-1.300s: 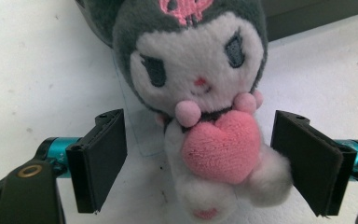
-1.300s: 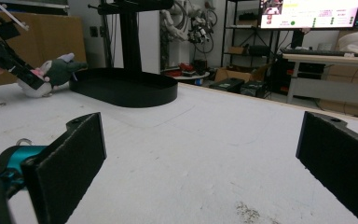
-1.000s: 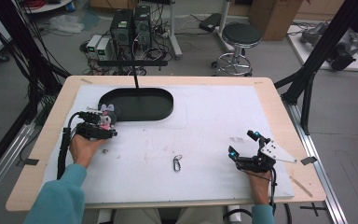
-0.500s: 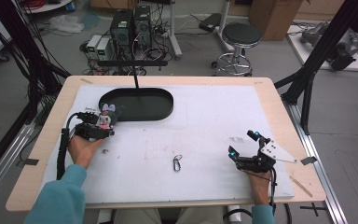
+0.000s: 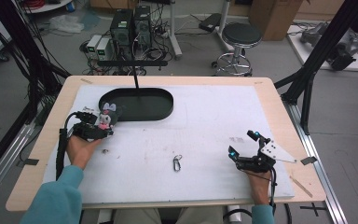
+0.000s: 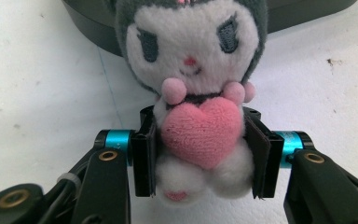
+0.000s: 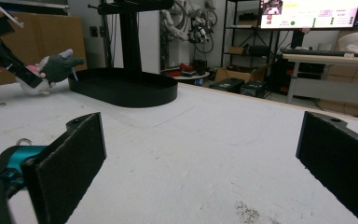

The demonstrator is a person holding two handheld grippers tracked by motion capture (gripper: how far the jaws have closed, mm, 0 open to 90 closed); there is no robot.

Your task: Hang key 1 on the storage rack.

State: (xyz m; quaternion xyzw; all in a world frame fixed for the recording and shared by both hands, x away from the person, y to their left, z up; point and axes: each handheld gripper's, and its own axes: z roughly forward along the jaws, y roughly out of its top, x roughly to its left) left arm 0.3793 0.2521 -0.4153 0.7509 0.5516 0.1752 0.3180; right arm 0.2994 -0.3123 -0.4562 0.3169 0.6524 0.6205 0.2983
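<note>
The jaws of the left gripper (image 6: 200, 154) pinch the plush toy (image 6: 193, 88) at its white lower body, one black pad pressed on each side of the pink heart it holds at its chest. They have just been closing on it: in the earlier high view they stand wider around the toy, and now the pads dent the soft fur. The toy faces the gripper's camera, upright, grey-hooded, with its feet on the white tabletop (image 6: 37, 70).

In the high view the left gripper (image 5: 101, 127) sits at the far left of the tabletop (image 5: 205, 140), held by the person's left hand (image 5: 80, 150), and the toy (image 5: 106, 116) lies just beside the near left rim of the black oval tray (image 5: 163, 106); hand and toy are where they were a second ago. The tray carries a thin black post rising from its middle.

The right gripper (image 7: 200, 163) has its jaws spread wide with nothing but bare tabletop between them. In the high view it (image 5: 244, 147) rests at the near right, in the same spot as before, well apart from the toy. A small metal carabiner (image 5: 177, 163) lies on the tabletop between the two hands, nearer the front edge, unmoved.
</note>
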